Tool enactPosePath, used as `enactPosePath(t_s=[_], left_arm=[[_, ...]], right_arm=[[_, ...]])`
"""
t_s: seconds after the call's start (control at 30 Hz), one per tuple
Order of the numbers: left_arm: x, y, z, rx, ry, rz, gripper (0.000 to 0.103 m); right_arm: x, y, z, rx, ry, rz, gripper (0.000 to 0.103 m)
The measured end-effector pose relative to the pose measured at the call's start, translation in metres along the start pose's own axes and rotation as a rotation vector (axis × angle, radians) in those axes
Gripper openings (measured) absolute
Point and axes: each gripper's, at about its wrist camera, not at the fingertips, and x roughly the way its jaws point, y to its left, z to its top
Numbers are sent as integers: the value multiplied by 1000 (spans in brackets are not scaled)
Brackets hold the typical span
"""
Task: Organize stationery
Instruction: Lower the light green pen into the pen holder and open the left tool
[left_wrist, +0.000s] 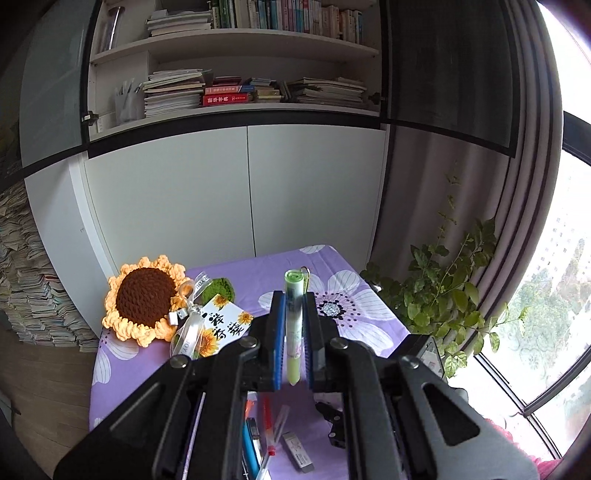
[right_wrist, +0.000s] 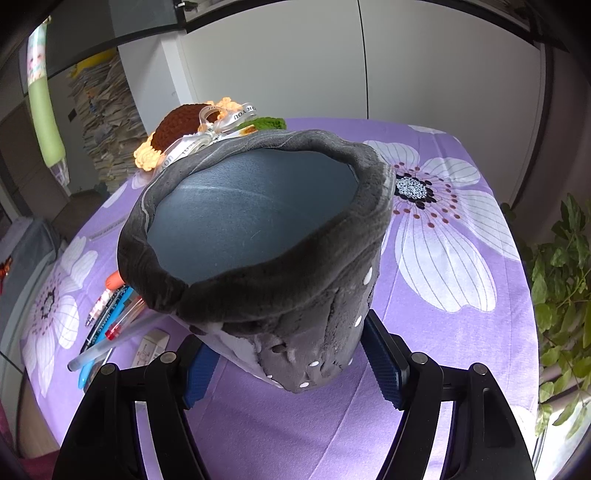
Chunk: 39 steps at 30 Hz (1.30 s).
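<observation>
While the left claw is clenched on a pale green pen, the pen's long axis runs straight along the fingers, its capped end and clip pointing away from the camera and its tapered tip toward it. Below that claw, at the near edge of the table, loose pens and a white eraser lie on the purple flowered cloth. The right claw is closed around the lower body of a grey plush pouch, one blue pad on each side, holding it upright with its wide mouth tilted toward the camera and the blue lining showing. From the right wrist view the green pen hangs at the upper left, well above and to the left of the pouch mouth, so I judge that the coming move turns on swinging the pen rightward over the opening and tipping it down. The left hand carries it; the right only steadies the pouch. Farther back, toward the far left corner, sits a crocheted sunflower with ribbon.
</observation>
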Motion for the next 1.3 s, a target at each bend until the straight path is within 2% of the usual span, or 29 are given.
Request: enactPosePath(t_s=[0.27,0.6,0.87,1.0,1.1,1.2,1.3], left_arm=[[38,-27,0,-11,65,-94,7],[76,-19,-33,-40,216,-89,7],[82,-17,-40,-33,263,-107,8],[76,-11,-39,-33,246,-83,9],[73,4,-39,-68,241,-46,10],[82,23,-49,-119,286,-7,12],[101,34,-66,-142,364,34,13]], right_arm=[[0,0,0,0,0,0,74],[1,0,1,-2,6,-2,74],[2,0,1,-3,8,-1,74],[1,0,1,-3,8,-1,74],[1,0,1,-4,8,-1,74],[1,0,1,-4,8,-1,74],[2,-1,1,-5,9,-1,74]])
